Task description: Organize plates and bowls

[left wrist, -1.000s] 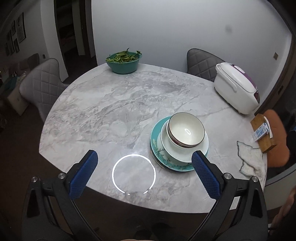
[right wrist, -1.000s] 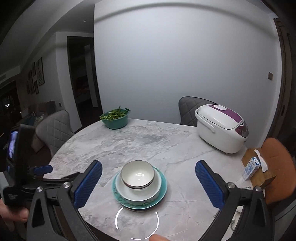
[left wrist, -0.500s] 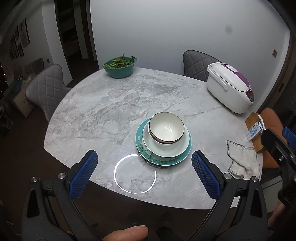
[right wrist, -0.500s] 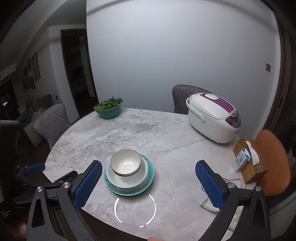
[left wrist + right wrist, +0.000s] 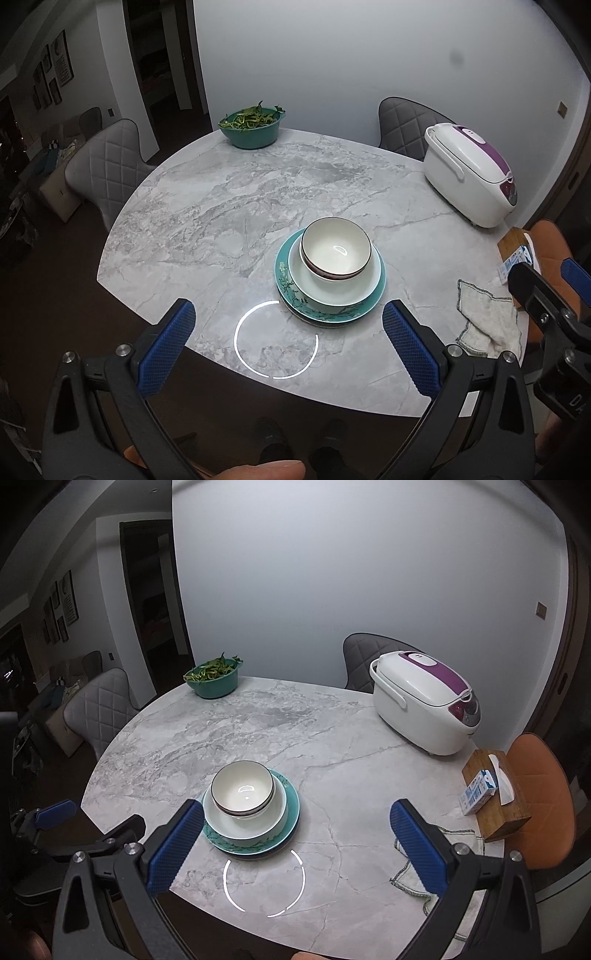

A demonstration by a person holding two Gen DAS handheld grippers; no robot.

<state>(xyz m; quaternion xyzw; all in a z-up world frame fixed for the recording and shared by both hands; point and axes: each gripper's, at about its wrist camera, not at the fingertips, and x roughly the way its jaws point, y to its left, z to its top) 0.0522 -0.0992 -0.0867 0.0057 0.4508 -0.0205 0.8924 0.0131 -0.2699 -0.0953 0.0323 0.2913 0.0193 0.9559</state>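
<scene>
The right gripper [image 5: 295, 840] hangs over the near edge of the round marble tabletop [image 5: 295, 731], its 2 blue-padded fingers [image 5: 173, 853] spread wide and holding nothing. Just beyond them, near that edge, sits a stack: a small white bowl [image 5: 242, 788] nested in a wider white bowl [image 5: 245, 821] on a teal plate [image 5: 290, 812]. A teal bowl of greens [image 5: 214, 681] stands at the far left edge, a white and purple rice cooker [image 5: 424, 705] at the far right edge. A wooden tissue box [image 5: 496, 797], a small carton [image 5: 476, 792] and a cloth [image 5: 413, 875] lie along the right edge. The left gripper [image 5: 55, 814] shows at far left.

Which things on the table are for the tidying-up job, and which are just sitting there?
For the job:
small white bowl
bigger white bowl under it
teal flowered plate at the bottom

Just sitting there:
teal bowl of greens
rice cooker
cloth
wooden tissue box
small carton
</scene>
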